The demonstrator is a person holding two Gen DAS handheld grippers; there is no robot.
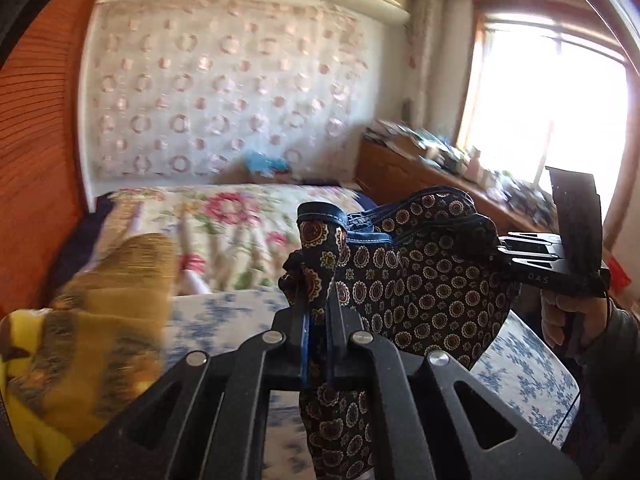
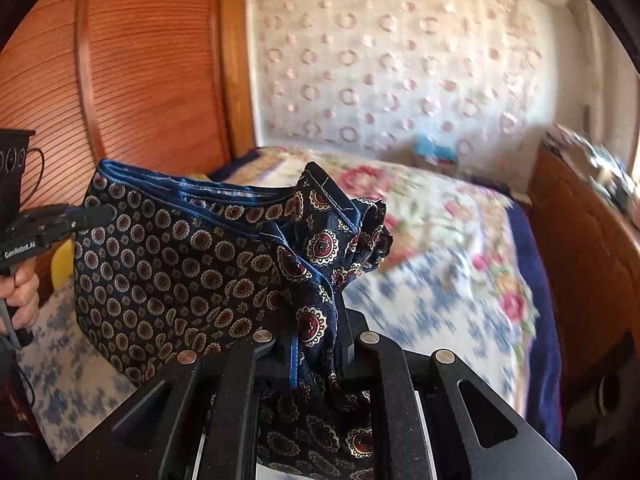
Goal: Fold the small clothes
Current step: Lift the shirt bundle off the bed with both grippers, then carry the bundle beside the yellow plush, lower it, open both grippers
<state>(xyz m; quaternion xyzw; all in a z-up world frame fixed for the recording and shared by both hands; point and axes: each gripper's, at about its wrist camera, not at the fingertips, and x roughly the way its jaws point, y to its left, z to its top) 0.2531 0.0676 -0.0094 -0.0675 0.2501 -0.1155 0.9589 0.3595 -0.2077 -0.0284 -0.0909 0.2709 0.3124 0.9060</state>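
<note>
From the left wrist view, the left tongs are closed tight on one upper corner of a small dark navy garment printed with red and cream medallions and edged in blue. The cloth hangs in the air above the bed with its blue-and-white floral cover, stretched across to the right tongs, which pinch the opposite corner; the hand gripping that tool shows below it. A bunched yellow and brown cloth lies close on the left, and a wooden sideboard crowded with clutter runs along under the bright window.

From the right wrist view, the right tongs are likewise all but closed, with folds of the same garment wadded between them. The left tongs hold the far corner, and the top hem sags between the two grips. A slatted wooden door stands behind.

The risk I see is the bunched grip: several layers are caught on each side, so the piece may come down twisted or doubled unevenly instead of flat. A thin edge could also slip out if the two corners are pulled harder apart. The yellow cloth crowds the near-left landing space, and the garment could drape over it.
</note>
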